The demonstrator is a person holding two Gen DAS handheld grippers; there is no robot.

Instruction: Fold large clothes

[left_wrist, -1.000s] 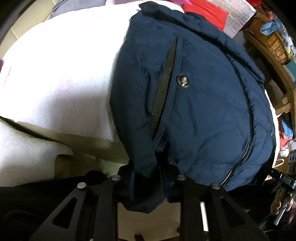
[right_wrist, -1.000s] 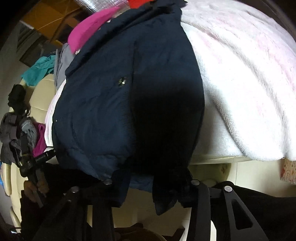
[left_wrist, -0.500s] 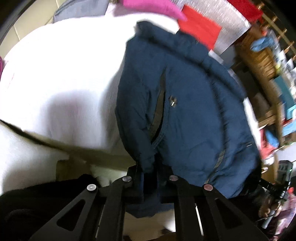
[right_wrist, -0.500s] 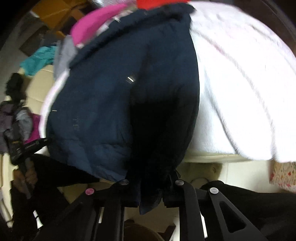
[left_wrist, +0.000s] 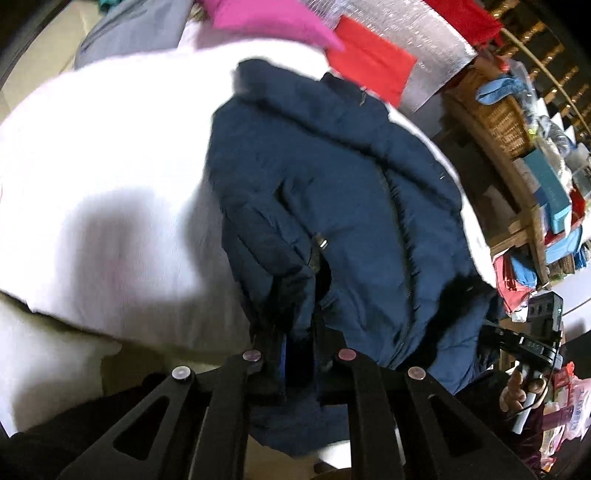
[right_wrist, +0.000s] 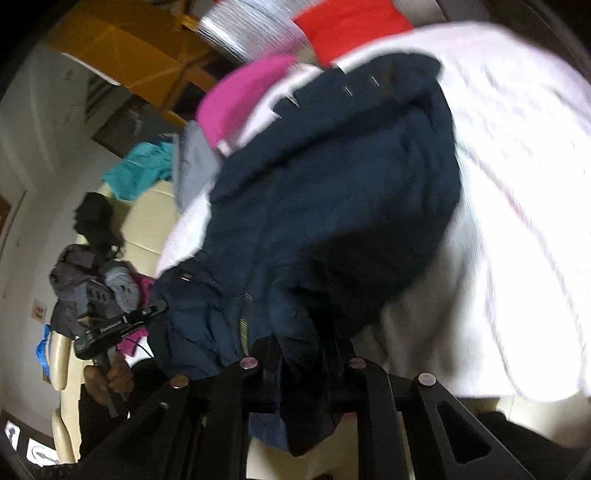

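A dark navy padded jacket (left_wrist: 351, 206) lies on a white fleecy blanket (left_wrist: 110, 184), with its near hem lifted off the edge. In the left wrist view my left gripper (left_wrist: 299, 343) is shut on the hem's left corner. The right wrist view shows the same jacket (right_wrist: 332, 206) on the blanket (right_wrist: 517, 184). There my right gripper (right_wrist: 299, 350) pinches the hem's other corner, its jaws opening a trace with the cloth still pressed between them. Each gripper also shows in the other's view, held by a hand: the right one (left_wrist: 532, 343) and the left one (right_wrist: 110, 325).
Pink (left_wrist: 266, 18) and red (left_wrist: 369, 62) garments and a silver foil sheet (left_wrist: 424, 48) lie beyond the jacket's collar. A wooden shelf with a wicker basket (left_wrist: 498, 114) stands at the right. A heap of clothes (right_wrist: 92, 280) and a teal cloth (right_wrist: 140, 173) rest on a cream sofa.
Both grippers closed on the jacket's hem corners and rose, lifting the hem and bunching the jacket. The views tilted up, showing more of the room beyond.
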